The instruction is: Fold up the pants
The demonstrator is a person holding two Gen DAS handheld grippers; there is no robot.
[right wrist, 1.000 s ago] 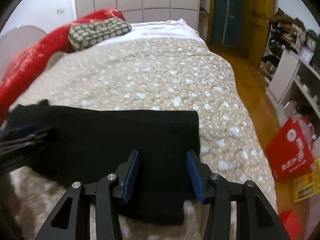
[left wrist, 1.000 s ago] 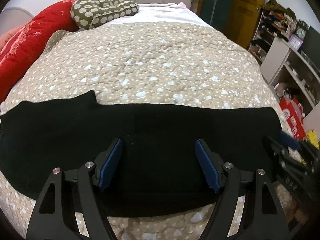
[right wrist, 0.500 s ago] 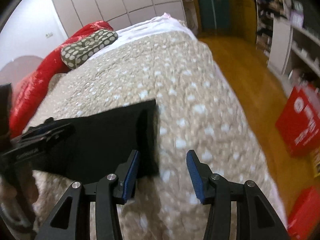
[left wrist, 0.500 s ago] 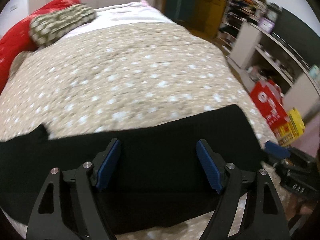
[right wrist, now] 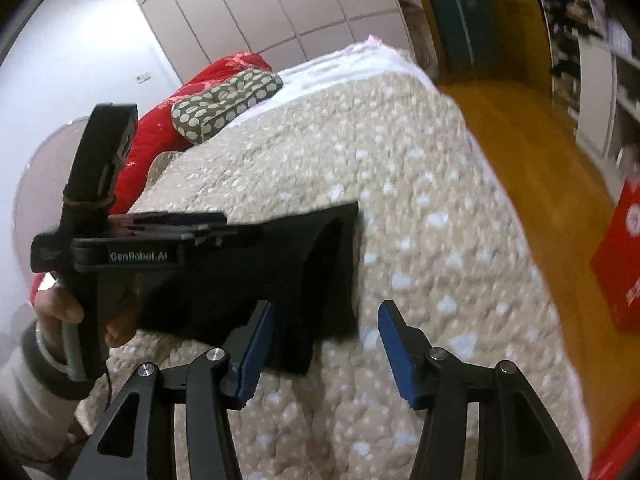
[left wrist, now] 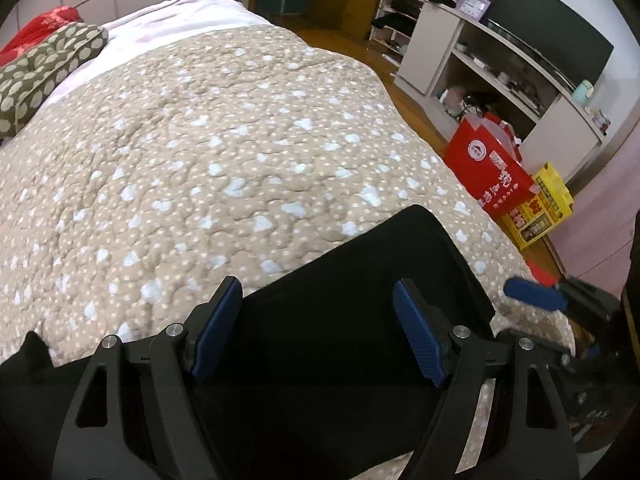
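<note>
The black pants (left wrist: 328,320) lie flat in a long folded strip across the near edge of the bed. My left gripper (left wrist: 320,320) is open, its blue pads just above the pants near their right end. The right gripper's blue fingertip (left wrist: 534,299) shows just past that end. In the right wrist view the pants' end (right wrist: 320,280) lies just ahead of my open right gripper (right wrist: 326,344), whose left pad is over the cloth corner. The left gripper body (right wrist: 132,252) hovers over the pants there.
A beige dotted quilt (left wrist: 224,152) covers the bed. A spotted cushion (left wrist: 44,68) and a red blanket (right wrist: 164,132) lie at the far end. A red box (left wrist: 492,172) and a yellow box (left wrist: 540,208) stand on the wooden floor (right wrist: 520,128) to the right, beside white shelves (left wrist: 500,76).
Both grippers have swung to the right along the pants. The left one is now near the right end. The right one has come off the cloth to its end edge.
</note>
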